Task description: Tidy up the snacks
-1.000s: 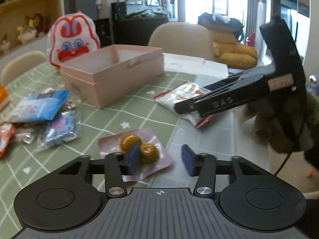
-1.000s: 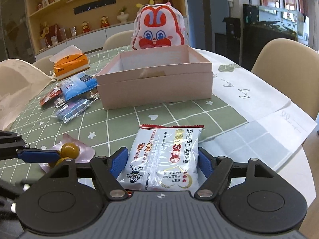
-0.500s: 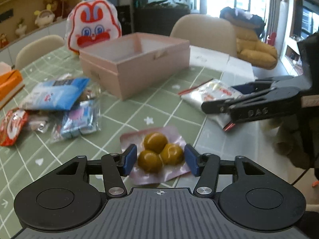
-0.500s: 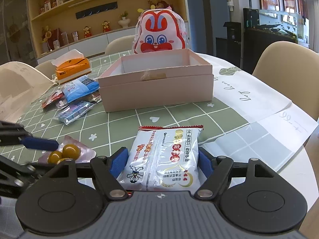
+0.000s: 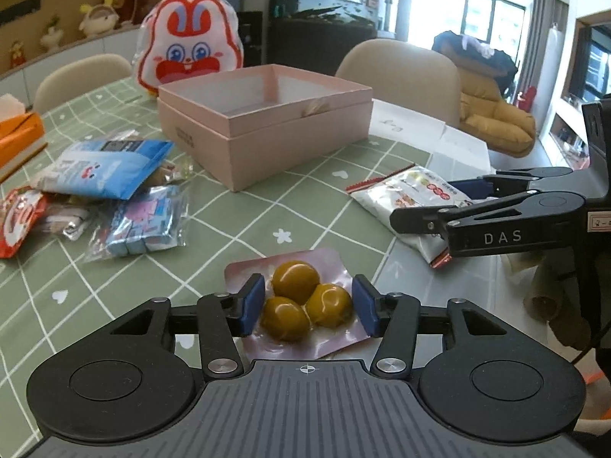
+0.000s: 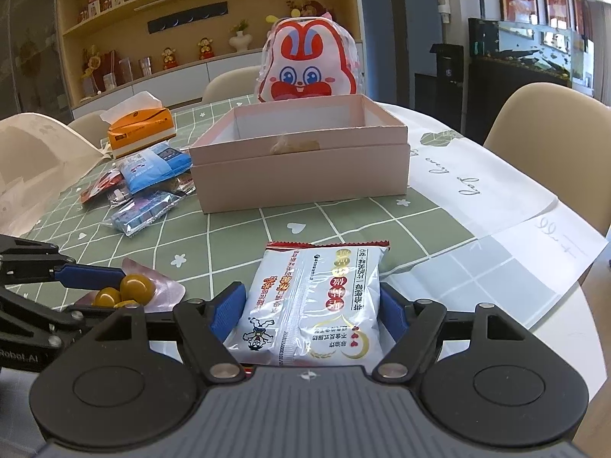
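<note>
as both tongs tilt down, pkts straddled.

The left gripper [image 5: 307,307] has just been closing, its blue fingers [image 5: 252,303] either side of a pink packet of three yellow-brown balls [image 5: 305,301] lying on the green checked worktop [image 5: 244,225]. Behind stands an open pink box [image 5: 267,122]; to the right, the right gripper [image 5: 439,210] straddles a white snack bag [image 5: 404,194].
</note>
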Demonstrator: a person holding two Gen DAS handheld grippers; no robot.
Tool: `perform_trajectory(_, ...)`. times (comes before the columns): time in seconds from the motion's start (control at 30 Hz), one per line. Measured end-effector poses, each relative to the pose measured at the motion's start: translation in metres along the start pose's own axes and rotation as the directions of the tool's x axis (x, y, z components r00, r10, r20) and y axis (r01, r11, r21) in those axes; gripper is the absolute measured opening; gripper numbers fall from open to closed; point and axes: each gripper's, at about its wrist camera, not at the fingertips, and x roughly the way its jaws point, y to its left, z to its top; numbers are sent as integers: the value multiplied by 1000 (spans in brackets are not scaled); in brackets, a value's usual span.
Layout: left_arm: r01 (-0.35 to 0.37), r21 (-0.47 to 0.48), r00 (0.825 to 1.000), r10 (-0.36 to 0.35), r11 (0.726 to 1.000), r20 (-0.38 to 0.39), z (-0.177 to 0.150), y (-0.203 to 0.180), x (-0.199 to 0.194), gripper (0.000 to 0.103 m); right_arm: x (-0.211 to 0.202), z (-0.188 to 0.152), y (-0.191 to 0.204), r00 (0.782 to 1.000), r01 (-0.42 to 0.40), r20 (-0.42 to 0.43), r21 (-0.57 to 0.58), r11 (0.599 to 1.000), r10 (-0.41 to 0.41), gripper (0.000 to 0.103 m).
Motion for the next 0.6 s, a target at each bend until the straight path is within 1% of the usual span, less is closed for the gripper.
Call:
perform_trajectory(0.13,-2,7,1000,2,1000,14,-2,-3,-4,53,-8,4,-4,1000,3,18,-8,1000,-3,74)
perform_trajectory(0.3,25,-6,998,-25,1000,50,-3,-4,-12,50,-24,17,-10,998,7,63,-30,1000,-6,74)
perform_trajectory(0.33,25,-7,998,-25,1000,61,-1,-5,-14,37,-28,20,-11,997,9,76,-37,999,-6,74)
perform_trajectory(0.37,36,-9,997,-35,999,72,1,-4,-16,11,-31,24,-13,996,10,87,-42,999,-6,74)
perform_trajectory(0.4,21,-13,997,-20,1000,79,4,-4,-19,6,-34,29,-15,995,9,100,-46,999,-5,74)
perform_trajectory(0.43,24,-16,995,-23,1000,101,10,-2,-22,9,-38,35,-17,994,5,113,-49,999,0,74)
perform_trajectory(0.5,18,-20,990,-15,1000,139,23,3,-27,9,-44,51,-22,989,-4,148,-49,999,11,74)
perform_trajectory(0.6,5,-40,981,2,999,193,41,13,-32,9,-51,69,-31,980,17,197,-40,999,-9,74)
